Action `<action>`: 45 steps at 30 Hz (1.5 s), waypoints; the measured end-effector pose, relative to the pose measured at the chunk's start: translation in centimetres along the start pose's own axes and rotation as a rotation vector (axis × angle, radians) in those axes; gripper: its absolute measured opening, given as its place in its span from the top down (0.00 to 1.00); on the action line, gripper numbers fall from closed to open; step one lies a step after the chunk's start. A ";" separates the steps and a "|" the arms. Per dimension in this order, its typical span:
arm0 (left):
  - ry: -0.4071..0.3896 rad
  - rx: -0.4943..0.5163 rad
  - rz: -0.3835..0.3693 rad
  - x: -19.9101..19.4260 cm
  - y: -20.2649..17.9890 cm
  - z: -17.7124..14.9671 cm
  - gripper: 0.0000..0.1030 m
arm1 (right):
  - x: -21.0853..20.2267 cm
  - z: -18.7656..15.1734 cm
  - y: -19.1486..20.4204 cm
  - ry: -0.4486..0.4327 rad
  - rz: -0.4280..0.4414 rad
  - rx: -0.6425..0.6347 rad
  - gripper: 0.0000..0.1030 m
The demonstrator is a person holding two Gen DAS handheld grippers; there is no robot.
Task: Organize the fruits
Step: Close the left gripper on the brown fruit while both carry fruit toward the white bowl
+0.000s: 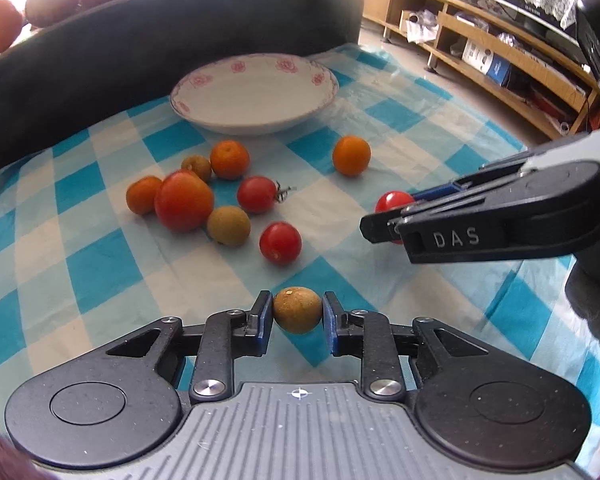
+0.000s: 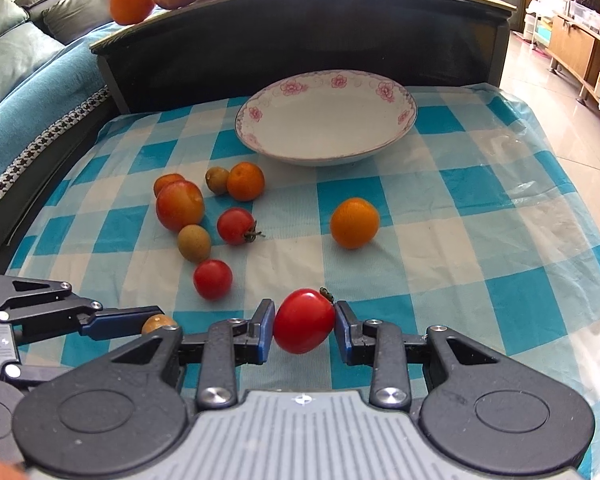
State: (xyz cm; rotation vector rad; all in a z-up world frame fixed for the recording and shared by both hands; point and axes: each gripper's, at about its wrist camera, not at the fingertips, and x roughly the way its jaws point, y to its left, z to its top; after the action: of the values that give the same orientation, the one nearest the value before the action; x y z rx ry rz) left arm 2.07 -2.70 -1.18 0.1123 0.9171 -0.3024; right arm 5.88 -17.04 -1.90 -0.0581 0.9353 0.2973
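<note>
Gripping a brown longan between its blue pads, the left hand-held gripper hangs low over the near part of the checked tabletop, while the right hand-held gripper clamps a red cherry tomato. White letters reading "DAS" show on the side of the right tool. Beyond them lies a loose cluster of fruit: two more cherry tomatoes, two longans, a larger tomato and small oranges, with one orange apart to the right. A white plate rimmed with pink flowers sits empty farther back.
</note>
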 end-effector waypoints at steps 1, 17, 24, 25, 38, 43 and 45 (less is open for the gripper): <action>-0.009 -0.002 -0.002 -0.1 0.1 0.3 0.68 | -0.1 0.2 0.0 -0.004 0.000 0.004 0.66; -0.104 -0.061 -0.007 1.7 3.2 7.1 0.68 | 1.5 6.3 -0.6 -0.063 -0.007 0.026 0.65; -0.124 -0.055 0.009 3.5 4.3 9.9 0.67 | 3.4 9.1 -1.8 -0.075 -0.003 0.024 0.65; -0.124 -0.055 0.011 3.8 4.4 10.2 0.68 | 3.7 9.5 -2.0 -0.077 -0.006 0.019 0.65; -0.112 -0.058 0.040 6.8 5.6 12.2 0.69 | 7.6 12.2 -3.3 -0.080 0.001 -0.020 0.65; -0.102 -0.064 0.047 7.4 5.9 12.3 0.68 | 8.2 12.2 -3.6 -0.073 0.007 -0.017 0.65; -0.101 -0.065 0.051 7.5 5.9 12.3 0.68 | 8.4 12.2 -3.6 -0.073 0.005 -0.017 0.65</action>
State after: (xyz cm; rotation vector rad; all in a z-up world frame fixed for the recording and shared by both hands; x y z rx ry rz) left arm 17.51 -1.41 0.10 0.0592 0.8215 -0.2288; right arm 21.07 -16.42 -1.63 -0.0600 0.8607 0.3106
